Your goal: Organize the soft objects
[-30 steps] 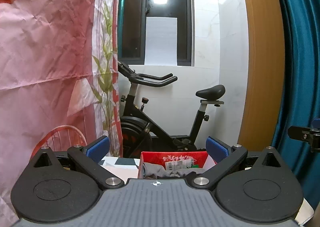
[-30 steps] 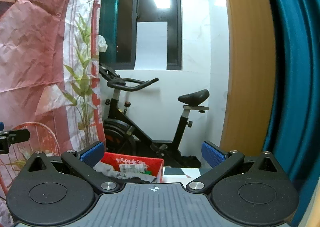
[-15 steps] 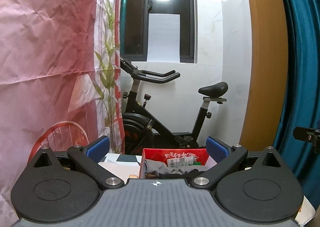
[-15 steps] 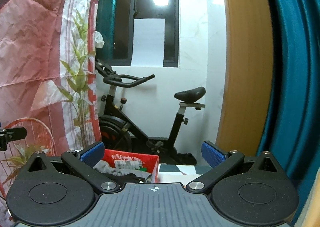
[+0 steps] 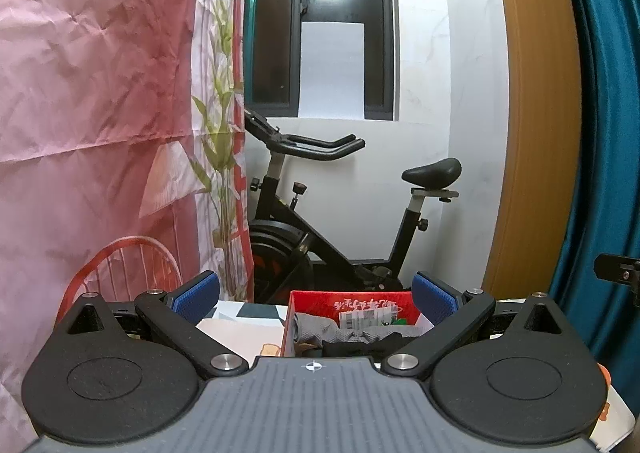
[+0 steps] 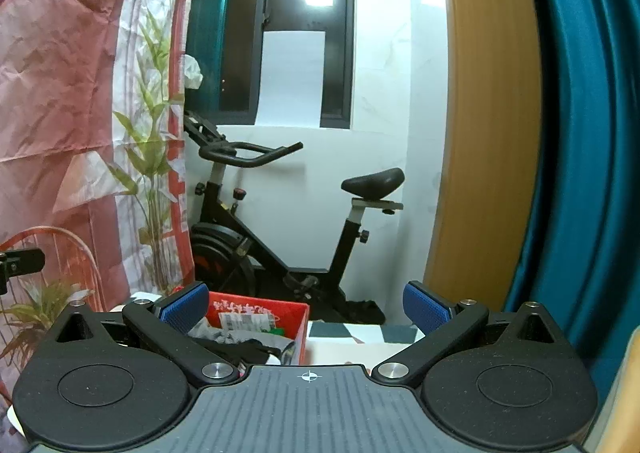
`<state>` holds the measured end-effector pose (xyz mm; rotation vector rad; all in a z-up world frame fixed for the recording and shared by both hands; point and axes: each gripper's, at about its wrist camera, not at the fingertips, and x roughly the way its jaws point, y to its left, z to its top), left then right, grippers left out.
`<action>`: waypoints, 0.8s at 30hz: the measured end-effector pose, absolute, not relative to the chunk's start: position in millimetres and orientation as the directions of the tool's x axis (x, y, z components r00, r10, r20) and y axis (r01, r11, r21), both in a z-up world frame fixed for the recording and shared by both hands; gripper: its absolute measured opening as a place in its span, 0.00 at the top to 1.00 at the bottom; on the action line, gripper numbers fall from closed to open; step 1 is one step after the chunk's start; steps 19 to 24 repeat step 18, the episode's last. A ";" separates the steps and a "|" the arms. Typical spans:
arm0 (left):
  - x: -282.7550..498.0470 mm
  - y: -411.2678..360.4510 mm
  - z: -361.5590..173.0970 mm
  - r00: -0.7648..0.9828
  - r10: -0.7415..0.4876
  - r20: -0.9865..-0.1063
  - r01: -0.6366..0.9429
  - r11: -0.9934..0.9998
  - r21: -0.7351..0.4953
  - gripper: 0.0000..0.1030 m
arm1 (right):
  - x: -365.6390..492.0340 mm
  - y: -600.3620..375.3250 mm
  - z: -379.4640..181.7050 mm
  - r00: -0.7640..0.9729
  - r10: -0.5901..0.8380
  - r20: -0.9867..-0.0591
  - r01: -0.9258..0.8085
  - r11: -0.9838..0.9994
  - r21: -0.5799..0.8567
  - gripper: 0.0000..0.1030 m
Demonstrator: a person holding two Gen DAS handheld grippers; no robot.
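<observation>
A pink printed curtain (image 5: 92, 101) is seen to the left of both claws, and a teal curtain (image 6: 580, 141) to the right. An exercise bike (image 5: 332, 229) stands well beyond the claws, against the white wall under a dark window (image 5: 320, 25).

A red box (image 5: 352, 303) is set on the worktop (image 5: 240, 327) just ahead of the left claw (image 5: 316, 295), lying between its fingertips and nearer the right one. From the right wrist view, the same box (image 6: 260, 311) is found just ahead of the right claw (image 6: 306, 303), beside its left fingertip. Soft items are held in the box: a grey cloth (image 5: 316, 329), a dark cloth (image 5: 372, 343) and a labelled packet (image 5: 368, 318).

Both claws are spread wide, with nothing between the blue pads (image 5: 196, 295); neither box nor cloths are touched.
</observation>
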<state>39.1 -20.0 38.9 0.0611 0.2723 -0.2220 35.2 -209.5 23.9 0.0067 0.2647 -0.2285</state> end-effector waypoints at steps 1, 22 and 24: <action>39.4 -19.8 38.6 0.939 -0.208 -0.275 0.225 0.974 0.030 0.00 | 35.4 -209.7 23.1 0.939 -0.224 -0.261 0.226 0.974 -0.024 0.00; 42.5 -20.4 36.6 0.937 -0.196 -0.289 0.214 0.976 0.031 0.00 | 39.4 -207.9 16.7 0.931 -0.241 -0.273 0.241 0.970 -0.035 0.00; 42.5 -20.4 36.6 0.937 -0.196 -0.289 0.214 0.976 0.031 0.00 | 39.4 -207.9 16.7 0.931 -0.241 -0.273 0.241 0.970 -0.035 0.00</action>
